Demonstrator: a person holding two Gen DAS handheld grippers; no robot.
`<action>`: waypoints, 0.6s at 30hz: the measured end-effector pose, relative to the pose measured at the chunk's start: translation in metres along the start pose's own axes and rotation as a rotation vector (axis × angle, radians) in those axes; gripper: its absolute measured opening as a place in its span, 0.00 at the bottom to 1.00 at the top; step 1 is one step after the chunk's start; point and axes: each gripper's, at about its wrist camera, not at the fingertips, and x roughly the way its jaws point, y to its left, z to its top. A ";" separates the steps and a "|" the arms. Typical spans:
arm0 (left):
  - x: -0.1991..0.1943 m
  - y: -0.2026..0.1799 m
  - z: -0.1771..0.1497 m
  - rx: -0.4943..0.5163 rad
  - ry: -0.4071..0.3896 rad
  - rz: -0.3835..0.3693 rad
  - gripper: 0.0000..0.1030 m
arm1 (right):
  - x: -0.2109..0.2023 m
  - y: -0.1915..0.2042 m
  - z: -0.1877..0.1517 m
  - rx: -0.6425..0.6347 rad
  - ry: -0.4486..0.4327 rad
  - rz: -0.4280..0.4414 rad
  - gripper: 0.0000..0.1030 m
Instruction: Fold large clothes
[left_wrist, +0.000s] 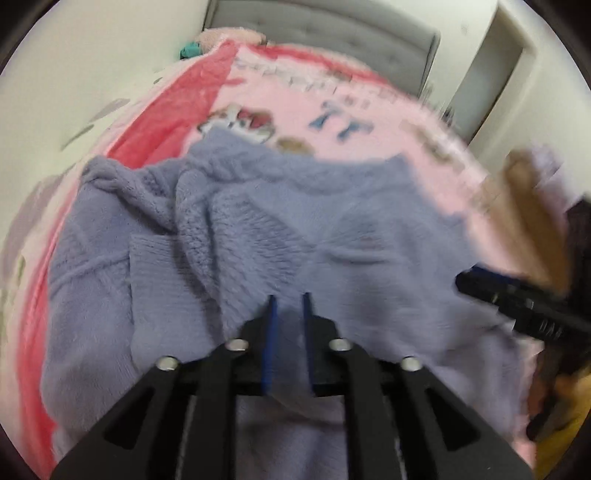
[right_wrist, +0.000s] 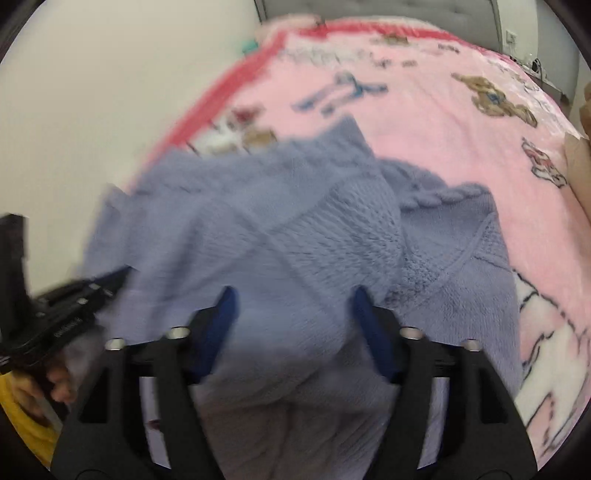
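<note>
Left wrist view: your left gripper (left_wrist: 288, 297), nearest the lens, jaws parted a little, gripping nothing, poised over the lavender knit sweater (left_wrist: 258, 236). Sweater lies on the pink cartoon blanket (left_wrist: 369, 96), part-folded, one side lapped over the body, rumpled. Right wrist view: your right gripper (right_wrist: 293, 295), jaws wide, released, above the sweater (right_wrist: 295, 229) lying on the blanket (right_wrist: 443, 140). Judged: first fold laid; squaring and further folds remain.

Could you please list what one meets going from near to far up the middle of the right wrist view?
Right tongs, open → lilac knitted sweater → pink cartoon-print blanket → grey padded headboard.
</note>
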 end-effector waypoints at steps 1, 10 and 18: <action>-0.008 -0.003 -0.004 -0.013 -0.022 -0.039 0.28 | -0.013 0.004 -0.005 -0.013 -0.048 0.031 0.68; -0.003 -0.033 -0.038 0.111 0.016 0.002 0.29 | -0.010 0.049 -0.054 -0.195 0.017 -0.015 0.61; 0.009 -0.030 -0.057 0.211 0.042 0.064 0.29 | 0.021 0.036 -0.072 -0.192 0.146 -0.082 0.65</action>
